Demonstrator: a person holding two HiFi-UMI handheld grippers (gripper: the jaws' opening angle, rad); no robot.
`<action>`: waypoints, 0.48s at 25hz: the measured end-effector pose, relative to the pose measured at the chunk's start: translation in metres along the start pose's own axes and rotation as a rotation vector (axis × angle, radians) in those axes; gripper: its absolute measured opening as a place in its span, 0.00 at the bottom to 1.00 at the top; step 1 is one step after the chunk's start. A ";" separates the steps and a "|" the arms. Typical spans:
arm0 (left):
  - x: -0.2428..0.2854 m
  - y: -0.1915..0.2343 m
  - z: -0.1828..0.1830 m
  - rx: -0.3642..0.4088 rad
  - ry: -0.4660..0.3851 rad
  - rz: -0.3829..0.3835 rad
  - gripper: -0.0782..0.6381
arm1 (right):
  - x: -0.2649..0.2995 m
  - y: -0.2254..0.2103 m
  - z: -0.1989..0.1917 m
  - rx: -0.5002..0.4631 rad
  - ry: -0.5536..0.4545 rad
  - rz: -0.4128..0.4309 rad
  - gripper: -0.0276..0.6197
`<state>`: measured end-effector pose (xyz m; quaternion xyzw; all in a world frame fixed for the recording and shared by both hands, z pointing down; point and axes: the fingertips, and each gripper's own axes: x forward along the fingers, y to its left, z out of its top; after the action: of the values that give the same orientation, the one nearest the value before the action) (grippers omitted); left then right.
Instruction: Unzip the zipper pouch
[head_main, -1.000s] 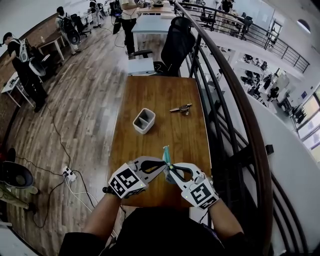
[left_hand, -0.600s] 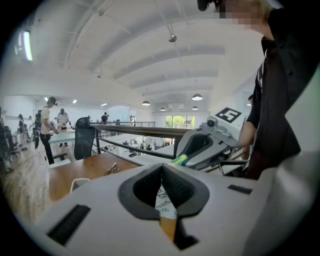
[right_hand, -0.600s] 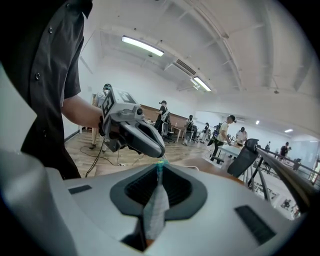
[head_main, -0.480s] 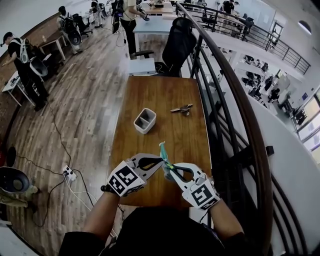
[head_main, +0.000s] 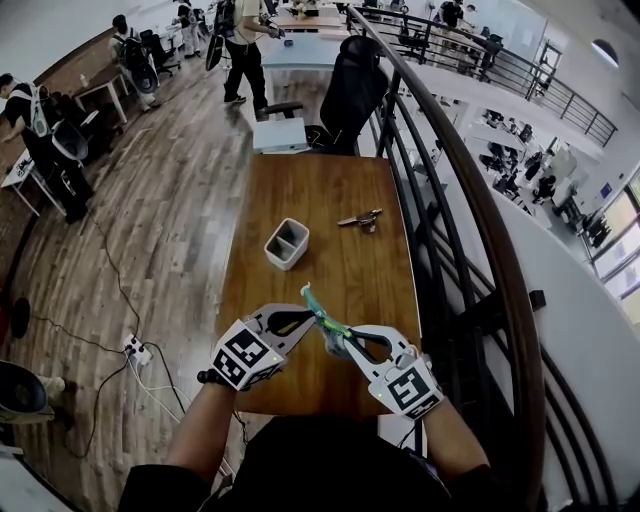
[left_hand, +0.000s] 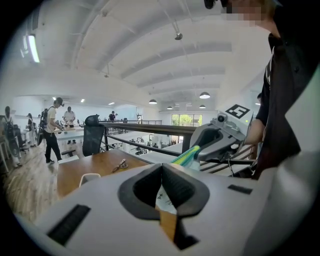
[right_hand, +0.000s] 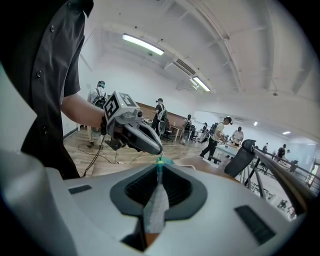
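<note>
The zipper pouch, a slim teal and yellow-striped thing, hangs in the air over the near end of the wooden bench, stretched between the two grippers and tilted up to the left. The left gripper has its jaws pressed together on a thin pale tab at the pouch's edge, and the right gripper, tip to tip with it, is clamped on the pouch's whitish fabric. Farther up the bench stand a grey two-compartment holder and, well apart, a small metal object.
</note>
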<state>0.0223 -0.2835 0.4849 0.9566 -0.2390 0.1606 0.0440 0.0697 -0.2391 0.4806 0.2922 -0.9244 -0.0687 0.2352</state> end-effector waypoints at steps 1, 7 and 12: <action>-0.001 0.002 0.000 -0.002 -0.003 0.008 0.13 | 0.000 -0.001 0.001 -0.001 0.000 -0.002 0.09; -0.010 0.016 -0.002 -0.019 -0.011 0.057 0.13 | -0.004 -0.006 0.000 0.008 -0.003 -0.012 0.09; -0.013 0.030 -0.002 -0.012 -0.010 0.103 0.13 | -0.002 -0.015 -0.002 -0.006 0.000 -0.028 0.09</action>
<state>-0.0037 -0.3038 0.4831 0.9436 -0.2891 0.1563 0.0401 0.0797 -0.2507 0.4773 0.3042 -0.9201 -0.0748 0.2349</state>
